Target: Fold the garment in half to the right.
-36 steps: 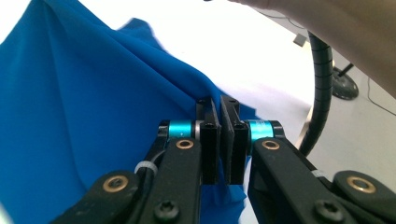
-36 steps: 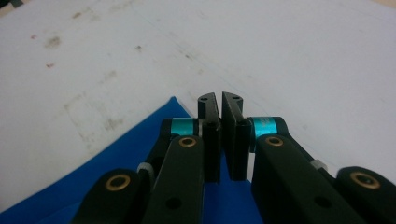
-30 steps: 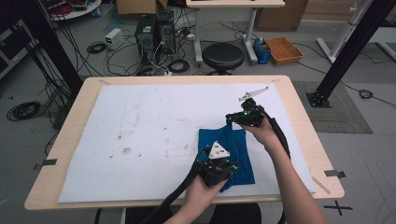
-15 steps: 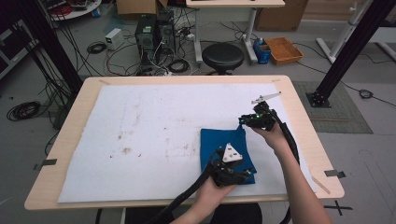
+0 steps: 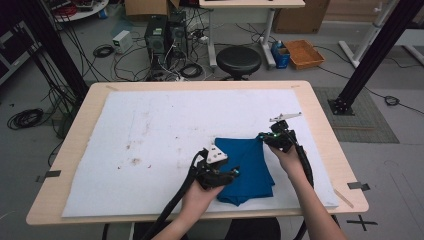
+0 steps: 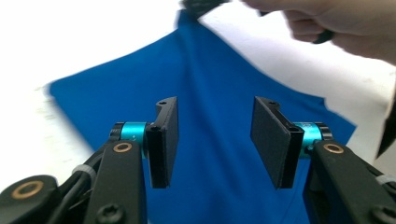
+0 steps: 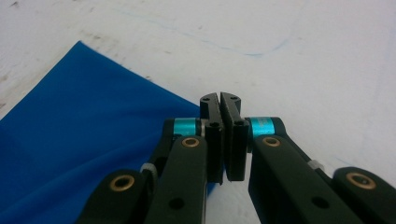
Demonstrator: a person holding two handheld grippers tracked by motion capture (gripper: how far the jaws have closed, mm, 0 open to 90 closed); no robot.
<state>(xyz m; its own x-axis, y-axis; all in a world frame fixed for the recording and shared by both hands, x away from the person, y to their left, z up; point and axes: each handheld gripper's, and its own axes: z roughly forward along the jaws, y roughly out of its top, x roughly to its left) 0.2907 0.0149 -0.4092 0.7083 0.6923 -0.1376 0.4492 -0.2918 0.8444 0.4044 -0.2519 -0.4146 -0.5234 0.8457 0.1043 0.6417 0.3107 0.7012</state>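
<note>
The left gripper (image 6: 212, 140) has just been opening its jaws, and nothing sits between them; it hovers over the blue cloth (image 5: 245, 167). The right gripper (image 7: 220, 114) has just squeezed its jaws together at the cloth's far corner, probably pinching it to pull the cloth flat. The cloth lies folded on the white mat (image 5: 160, 125), near the person's side of the wooden table (image 5: 87, 110).
</note>
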